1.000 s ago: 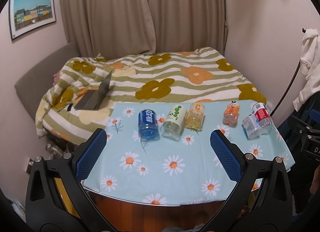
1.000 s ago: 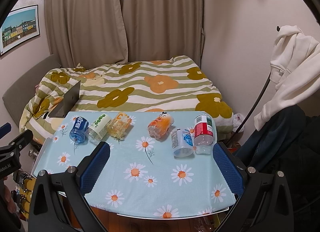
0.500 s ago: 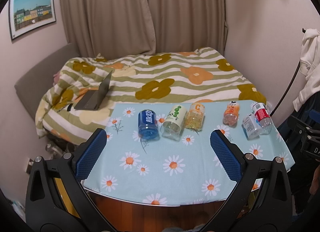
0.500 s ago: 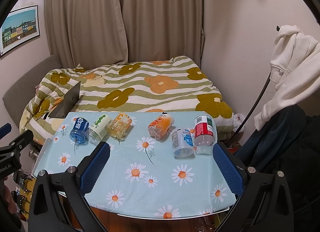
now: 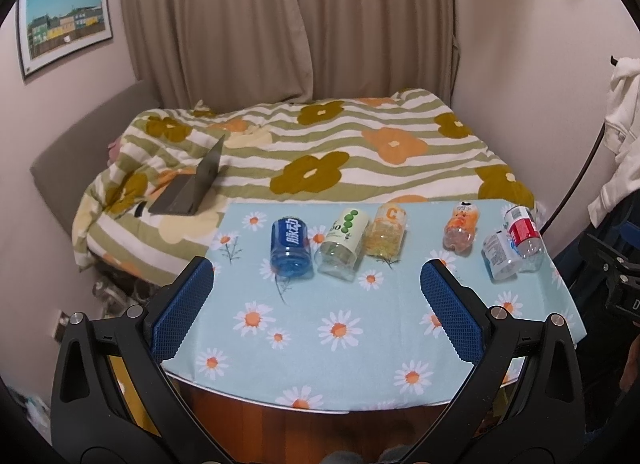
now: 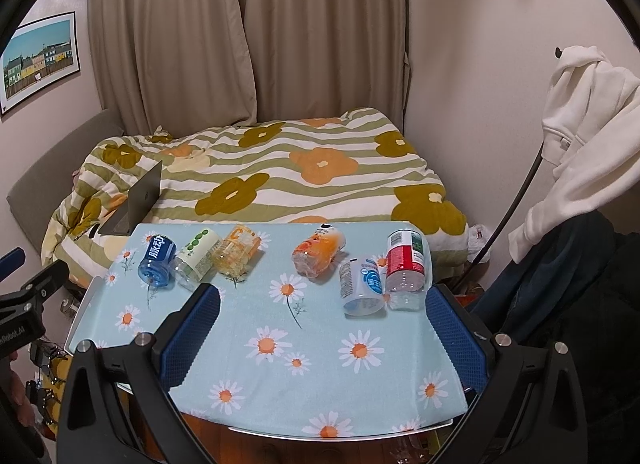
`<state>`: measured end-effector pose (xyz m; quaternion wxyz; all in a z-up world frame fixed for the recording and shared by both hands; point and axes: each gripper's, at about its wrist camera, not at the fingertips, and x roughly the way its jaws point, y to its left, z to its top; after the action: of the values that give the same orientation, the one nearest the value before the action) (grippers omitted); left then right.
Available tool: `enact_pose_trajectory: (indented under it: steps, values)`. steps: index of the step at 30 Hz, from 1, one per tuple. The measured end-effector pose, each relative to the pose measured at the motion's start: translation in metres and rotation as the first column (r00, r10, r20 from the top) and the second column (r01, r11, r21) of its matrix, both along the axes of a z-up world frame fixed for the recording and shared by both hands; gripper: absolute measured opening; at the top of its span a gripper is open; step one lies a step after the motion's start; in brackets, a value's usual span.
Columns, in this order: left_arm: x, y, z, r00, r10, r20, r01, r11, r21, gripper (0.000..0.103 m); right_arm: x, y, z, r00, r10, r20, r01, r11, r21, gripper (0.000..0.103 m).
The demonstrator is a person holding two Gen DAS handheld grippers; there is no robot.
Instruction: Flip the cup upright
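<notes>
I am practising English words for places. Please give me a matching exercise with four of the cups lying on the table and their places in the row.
Cups:
1. blue cup
2. red cup
3. orange cup
4. yellow cup

Places:
A. right end of the row
B. left end of the row
C. third from the left
D. alone, between the two groups

Pairs: 1-B, 2-A, 3-D, 4-C

Evenly and softly lit from overhead indoor light, warm in tone, with closed curtains (image 5: 256,24) letting no daylight through. Only faint, short shadows under the cut bottle cups on the daisy tablecloth (image 6: 320,344). Small glints on the clear plastic near the cloth's far edge. Sharp across the cloth; strongly bowed by fisheye away from it, with black vignette at every corner. Slightly dim below the cloth's near edge.
</notes>
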<state>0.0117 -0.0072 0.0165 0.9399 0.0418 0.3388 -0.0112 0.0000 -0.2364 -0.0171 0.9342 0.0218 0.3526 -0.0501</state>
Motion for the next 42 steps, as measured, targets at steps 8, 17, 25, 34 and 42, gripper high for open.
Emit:
enact_pose_trajectory:
  steps: [8,17,25,34,42]
  values:
    - [0.02,-0.028,-0.006,0.999,0.011,-0.037,-0.011,1.0,0.004,0.103,0.019,-0.016,-0.003,0.996,0.086,-0.037,-0.086,0.996,0.007,0.103]
    - [0.071,-0.06,-0.034,0.99,-0.083,-0.118,0.088,0.995,0.038,0.103,0.05,-0.044,-0.028,0.994,0.065,-0.085,-0.059,0.996,0.07,0.103]
    - [0.143,-0.087,-0.077,0.945,-0.24,-0.22,0.259,0.964,0.061,0.103,0.08,-0.058,-0.045,0.989,-0.074,-0.132,0.086,0.992,0.093,0.103]
    - [0.208,-0.113,-0.144,0.854,-0.37,-0.366,0.414,0.909,0.048,0.103,0.115,-0.061,-0.087,0.945,-0.21,-0.251,0.246,0.962,0.119,0.103]
    - [0.239,-0.13,-0.188,0.785,-0.419,-0.455,0.487,0.872,0.037,0.1,0.132,-0.061,-0.111,0.906,-0.279,-0.318,0.328,0.938,0.11,0.103]
